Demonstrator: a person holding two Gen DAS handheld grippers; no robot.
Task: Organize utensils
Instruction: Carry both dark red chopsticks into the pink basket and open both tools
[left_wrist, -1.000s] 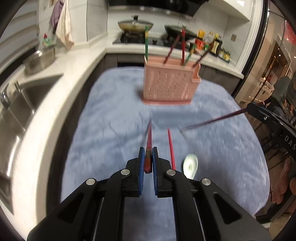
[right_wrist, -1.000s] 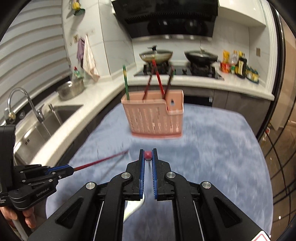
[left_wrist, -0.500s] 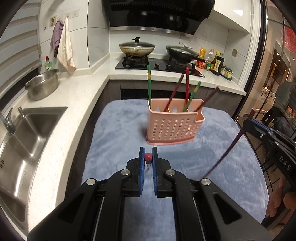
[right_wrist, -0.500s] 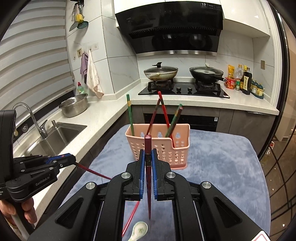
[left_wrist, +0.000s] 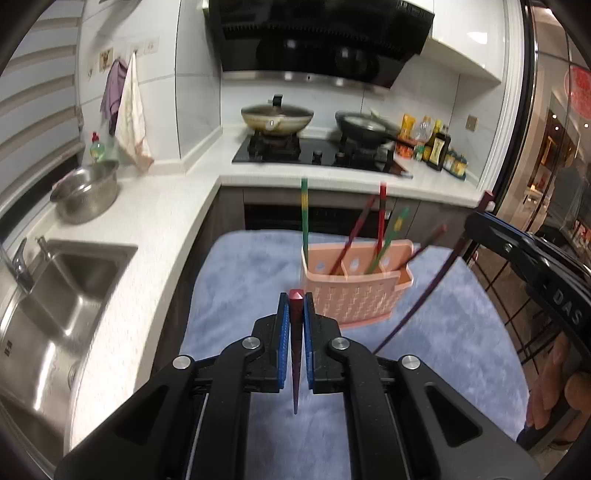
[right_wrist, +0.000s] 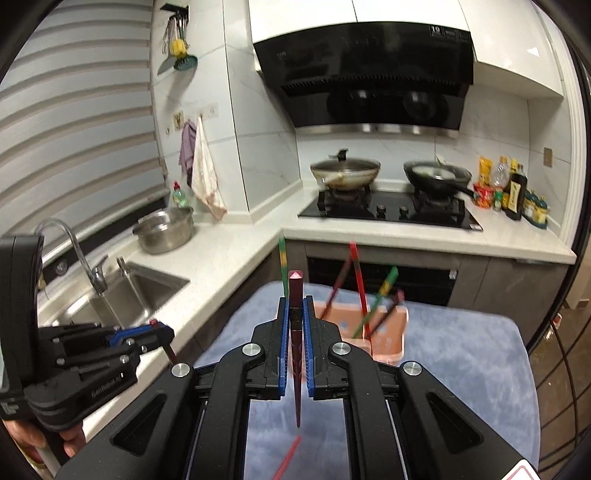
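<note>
A pink slotted utensil basket (left_wrist: 354, 295) stands on the blue cloth (left_wrist: 240, 277) and holds several red and green chopsticks upright. My left gripper (left_wrist: 295, 306) is shut on a dark red chopstick (left_wrist: 295, 369) that hangs tip down above the cloth, short of the basket. My right gripper (right_wrist: 295, 310) is shut on another dark red chopstick (right_wrist: 296, 350), also near upright, with the basket (right_wrist: 388, 332) just beyond it. Each gripper shows in the other's view: the right gripper (left_wrist: 476, 221) at the right edge, the left gripper (right_wrist: 162, 332) at the lower left.
A loose red chopstick (right_wrist: 288, 458) lies on the cloth below my right gripper. A sink (left_wrist: 55, 295) and steel bowl (left_wrist: 86, 195) are on the left counter. A stove (left_wrist: 317, 151) with two pans and bottles (left_wrist: 436, 147) stands behind. A hand (left_wrist: 557, 387) holds the right tool.
Both grippers have risen off the cloth with their chopsticks, which swung from lying forward to hanging tip down. The spoon and loose chopstick have dropped out of the left view.
</note>
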